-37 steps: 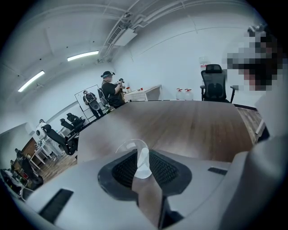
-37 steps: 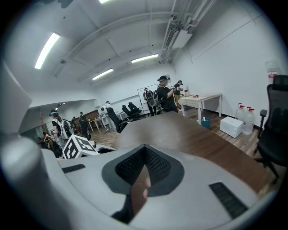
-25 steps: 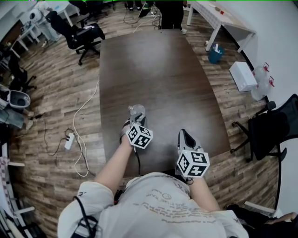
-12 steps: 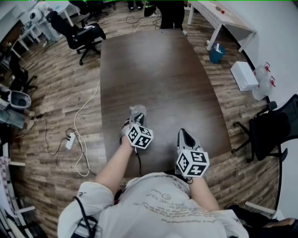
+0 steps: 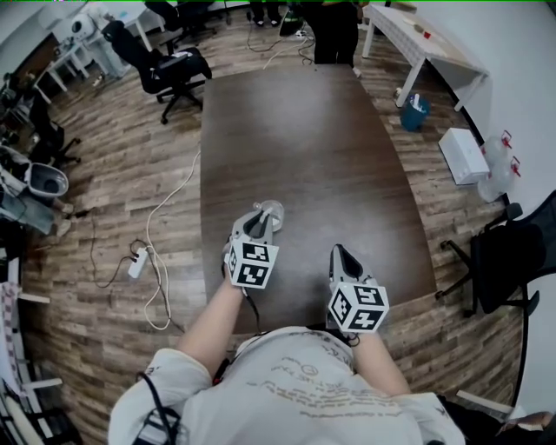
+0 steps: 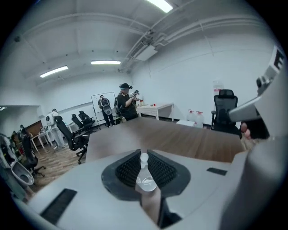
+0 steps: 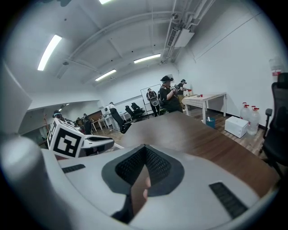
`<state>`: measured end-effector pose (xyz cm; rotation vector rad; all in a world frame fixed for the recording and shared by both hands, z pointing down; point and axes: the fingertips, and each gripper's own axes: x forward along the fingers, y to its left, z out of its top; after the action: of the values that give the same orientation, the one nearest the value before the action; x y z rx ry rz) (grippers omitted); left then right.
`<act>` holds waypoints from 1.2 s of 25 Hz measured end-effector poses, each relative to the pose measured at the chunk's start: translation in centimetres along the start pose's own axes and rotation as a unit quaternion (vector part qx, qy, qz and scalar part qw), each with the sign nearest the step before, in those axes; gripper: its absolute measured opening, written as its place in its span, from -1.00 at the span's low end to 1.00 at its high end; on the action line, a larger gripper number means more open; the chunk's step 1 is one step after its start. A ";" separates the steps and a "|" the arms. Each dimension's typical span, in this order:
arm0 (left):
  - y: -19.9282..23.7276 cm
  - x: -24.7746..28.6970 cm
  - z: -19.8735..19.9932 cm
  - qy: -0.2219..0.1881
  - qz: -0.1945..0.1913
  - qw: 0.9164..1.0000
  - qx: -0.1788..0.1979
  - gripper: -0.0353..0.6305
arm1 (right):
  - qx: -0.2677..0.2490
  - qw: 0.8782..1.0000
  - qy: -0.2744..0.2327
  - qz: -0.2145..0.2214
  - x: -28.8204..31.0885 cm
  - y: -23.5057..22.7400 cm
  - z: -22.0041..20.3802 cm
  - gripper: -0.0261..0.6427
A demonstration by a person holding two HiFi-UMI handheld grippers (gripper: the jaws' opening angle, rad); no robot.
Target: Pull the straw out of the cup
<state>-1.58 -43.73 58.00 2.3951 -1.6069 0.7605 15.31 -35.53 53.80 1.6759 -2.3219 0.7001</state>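
Observation:
A small clear cup (image 5: 271,211) stands on the dark brown table (image 5: 304,139), near its front left. In the left gripper view the cup (image 6: 146,181) sits between the black pads, with a pale straw (image 6: 144,158) rising from it. My left gripper (image 5: 259,222) points at the cup, and its jaws look shut on the cup's sides. My right gripper (image 5: 340,255) hovers over the table's front edge, to the right of the cup and apart from it. Its jaws are shut with nothing between them, and the left gripper's marker cube (image 7: 66,138) shows at its left.
Office chairs (image 5: 165,65) stand at the far left of the table and another chair (image 5: 512,252) at the right. A white cable and power strip (image 5: 139,261) lie on the wood floor to the left. People stand beyond the table's far end (image 5: 334,26).
The head view has shifted a little. My left gripper's cube has drifted left and nearer to me, while the cup stays at its tips. The right gripper has stayed put.

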 end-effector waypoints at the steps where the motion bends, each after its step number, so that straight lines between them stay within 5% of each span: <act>1: 0.3 -0.8 0.5 -0.012 -0.001 1.000 -0.011 -0.73 | -0.002 1.000 0.000 0.004 0.1 0.4 0.0 -0.88; 12: 2.4 -8.4 1.5 -0.054 0.012 0.997 -0.062 -0.73 | -0.035 0.996 -0.019 0.075 2.3 5.2 1.8 -0.88; 30: 5.4 -12.0 -3.1 -0.089 0.037 0.986 -0.139 -0.73 | -0.073 0.992 -0.009 0.103 5.3 9.5 1.0 -0.88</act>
<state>-10.96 -34.82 53.99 2.2660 -1.7452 0.3118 4.78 -38.10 52.64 1.4003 -2.5164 0.5383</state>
